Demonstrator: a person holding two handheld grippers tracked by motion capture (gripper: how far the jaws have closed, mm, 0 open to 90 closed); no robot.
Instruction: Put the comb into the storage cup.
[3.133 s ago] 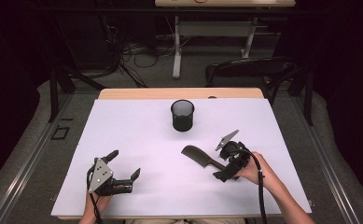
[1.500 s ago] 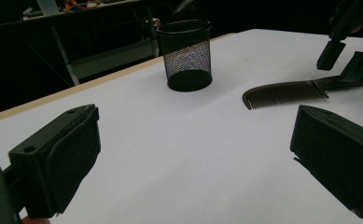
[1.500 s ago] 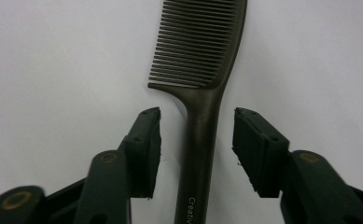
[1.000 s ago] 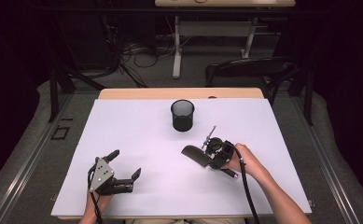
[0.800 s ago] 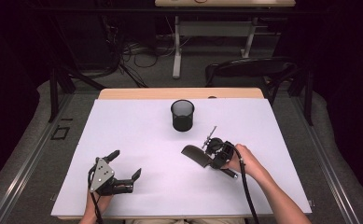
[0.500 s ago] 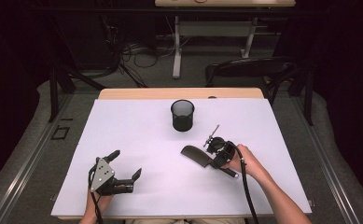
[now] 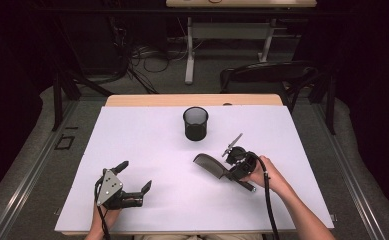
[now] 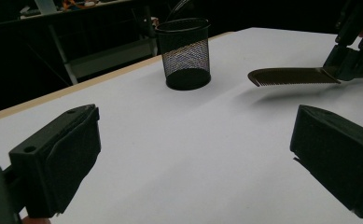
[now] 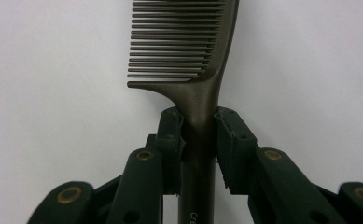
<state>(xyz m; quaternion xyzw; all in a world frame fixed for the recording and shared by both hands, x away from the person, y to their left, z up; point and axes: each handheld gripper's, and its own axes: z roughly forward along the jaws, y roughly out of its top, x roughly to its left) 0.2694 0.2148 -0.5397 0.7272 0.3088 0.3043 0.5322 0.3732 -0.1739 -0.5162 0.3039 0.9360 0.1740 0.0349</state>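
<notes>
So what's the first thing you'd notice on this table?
The dark comb stands out, pinched by its handle in the right gripper, near the right side of the white table, its teeth end lifted off the surface. Behind it, near the far edge, stands a black mesh cup. The left gripper waits open at the near left.

In the right gripper view we look along our right gripper (image 9: 199, 140), whose two black jaws rise from the bottom of the frame and have just been closing. Their pads (image 9: 171, 140) now press on either side of the handle of a dark comb (image 9: 198, 70). The handle runs up the middle, and the toothed part fills the upper centre, teeth pointing left. Behind it lies the plain white table (image 9: 53, 93).
</notes>
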